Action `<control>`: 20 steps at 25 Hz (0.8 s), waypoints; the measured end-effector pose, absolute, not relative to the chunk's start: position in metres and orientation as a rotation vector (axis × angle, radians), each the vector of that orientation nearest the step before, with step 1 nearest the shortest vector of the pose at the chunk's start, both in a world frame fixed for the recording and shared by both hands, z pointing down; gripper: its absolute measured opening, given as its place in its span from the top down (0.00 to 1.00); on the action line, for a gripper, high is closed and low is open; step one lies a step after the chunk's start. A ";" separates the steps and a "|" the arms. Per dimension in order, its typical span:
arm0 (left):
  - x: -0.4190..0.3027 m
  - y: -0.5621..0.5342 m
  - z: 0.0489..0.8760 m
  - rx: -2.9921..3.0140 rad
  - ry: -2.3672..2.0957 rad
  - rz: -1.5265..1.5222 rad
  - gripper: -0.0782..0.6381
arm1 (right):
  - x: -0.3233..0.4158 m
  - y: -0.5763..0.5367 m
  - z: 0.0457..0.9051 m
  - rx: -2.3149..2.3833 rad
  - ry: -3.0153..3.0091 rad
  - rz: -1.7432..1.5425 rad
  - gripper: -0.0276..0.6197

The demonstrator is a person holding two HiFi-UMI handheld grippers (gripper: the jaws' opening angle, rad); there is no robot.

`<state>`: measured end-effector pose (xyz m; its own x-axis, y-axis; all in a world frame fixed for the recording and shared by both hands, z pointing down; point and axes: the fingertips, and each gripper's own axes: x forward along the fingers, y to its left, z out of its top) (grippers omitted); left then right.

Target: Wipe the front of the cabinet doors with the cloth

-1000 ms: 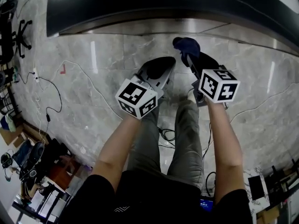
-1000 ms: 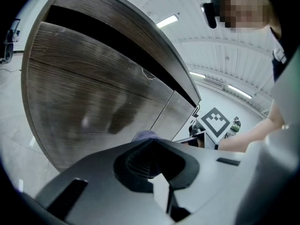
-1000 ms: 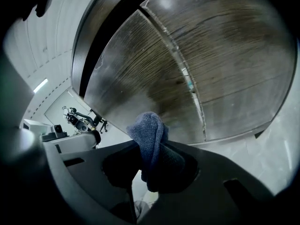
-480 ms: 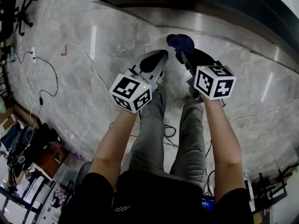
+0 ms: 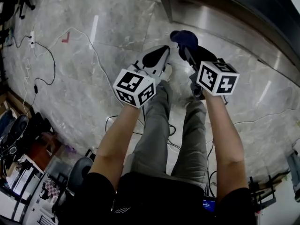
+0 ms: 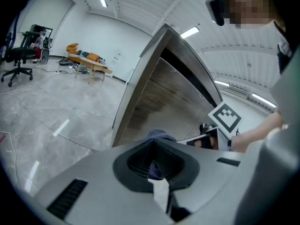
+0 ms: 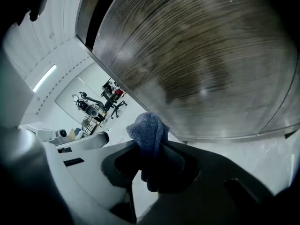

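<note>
cloth [image 7: 147, 128] clamped in right gripper [image 7: 151, 149] nr cabinet door [image 7: 197, 64]; left gripper [image 6: 154, 149] closed, empty.

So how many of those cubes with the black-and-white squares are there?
2. The left cube rides on the left gripper, the right cube on the right gripper, which grips the blue cloth. No other shows.

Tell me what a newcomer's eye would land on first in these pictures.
First, the blue cloth, bunched and pinched in the shut jaws of the right gripper and poking out past their tips. Behind it, the wood-grain cabinet door fills most of the right gripper view. In the head view, the left gripper sits beside the right one over the grey floor, jaws together and empty.
</note>
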<state>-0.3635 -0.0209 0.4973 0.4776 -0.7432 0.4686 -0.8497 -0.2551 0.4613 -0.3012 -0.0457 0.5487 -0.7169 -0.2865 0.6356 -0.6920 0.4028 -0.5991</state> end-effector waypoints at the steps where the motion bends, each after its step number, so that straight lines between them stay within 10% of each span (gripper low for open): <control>1: -0.368 -0.021 0.498 2.048 -1.315 0.202 0.89 | -0.307 -0.047 0.550 0.836 -2.231 1.249 0.82; 20: -0.364 -0.046 0.495 2.067 -1.345 0.206 0.89 | -0.286 -0.097 0.553 1.054 -2.228 1.173 0.82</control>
<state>-0.3643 -0.0460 0.4951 0.4600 -0.7594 0.4601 -0.8622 -0.2582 0.4358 -0.2862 -0.0975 0.5528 -0.6306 -0.4319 0.6448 -0.7760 0.3605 -0.5175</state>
